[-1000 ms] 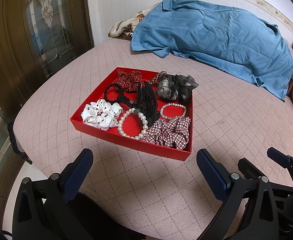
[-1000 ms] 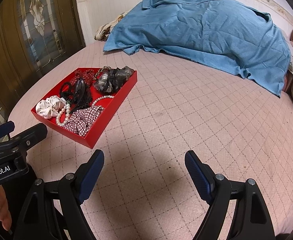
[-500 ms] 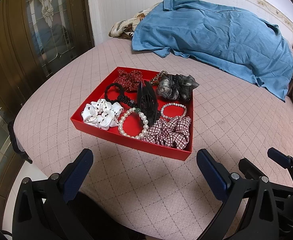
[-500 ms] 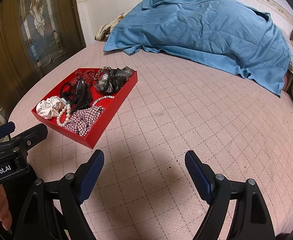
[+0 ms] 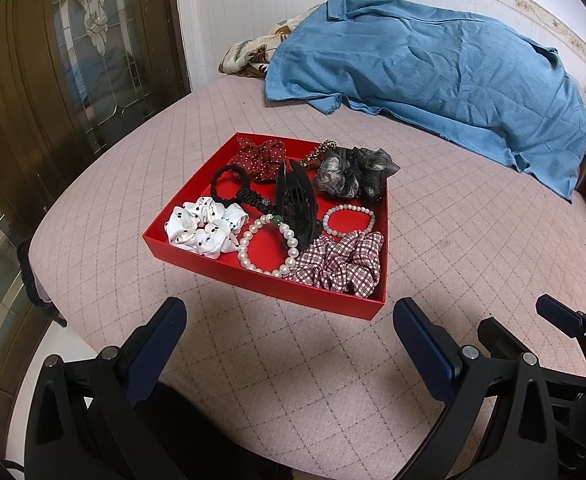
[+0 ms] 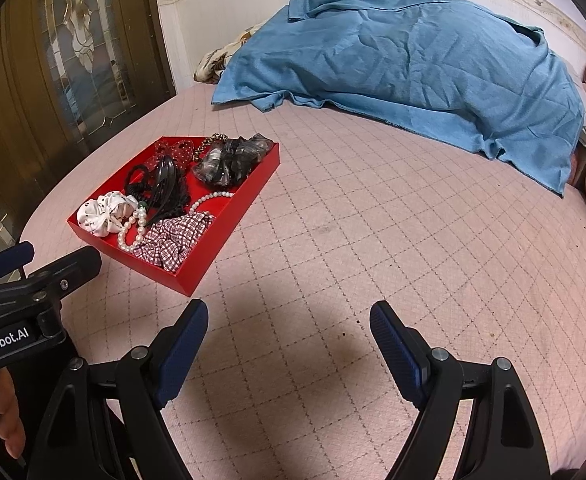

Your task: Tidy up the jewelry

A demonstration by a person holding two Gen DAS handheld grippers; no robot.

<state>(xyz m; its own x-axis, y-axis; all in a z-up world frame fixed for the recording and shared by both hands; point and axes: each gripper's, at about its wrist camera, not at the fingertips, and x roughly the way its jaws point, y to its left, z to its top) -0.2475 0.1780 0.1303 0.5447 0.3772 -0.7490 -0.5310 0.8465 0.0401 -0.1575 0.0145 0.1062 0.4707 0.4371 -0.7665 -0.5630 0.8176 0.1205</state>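
A shallow red tray [image 5: 253, 280] sits on a pink quilted bed [image 5: 473, 240], at 12 o'clock from the left gripper [image 5: 289, 332], whose jaws are spread with nothing between them. The right gripper [image 6: 289, 332] is likewise spread and empty above bare quilt, with the tray at its 10 o'clock.

Inside the tray, a white dotted scrunchie [image 5: 203, 226] lies at 8 o'clock, a large pearl bracelet [image 5: 267, 246] just beside it, and a red-and-white plaid scrunchie [image 5: 341, 262] at 5 o'clock. A black claw clip [image 5: 295, 204] stands in the middle, overlapping the bracelet. A small bead bracelet [image 5: 349, 220] lies at 3 o'clock, a grey sheer scrunchie [image 5: 351, 174] at 1 o'clock, a dark red dotted scrunchie [image 5: 261, 154] at 11 o'clock, and a black hair tie [image 5: 229, 182] at 10 o'clock.

A blue cloth [image 5: 433, 76] is heaped at the far side of the bed.
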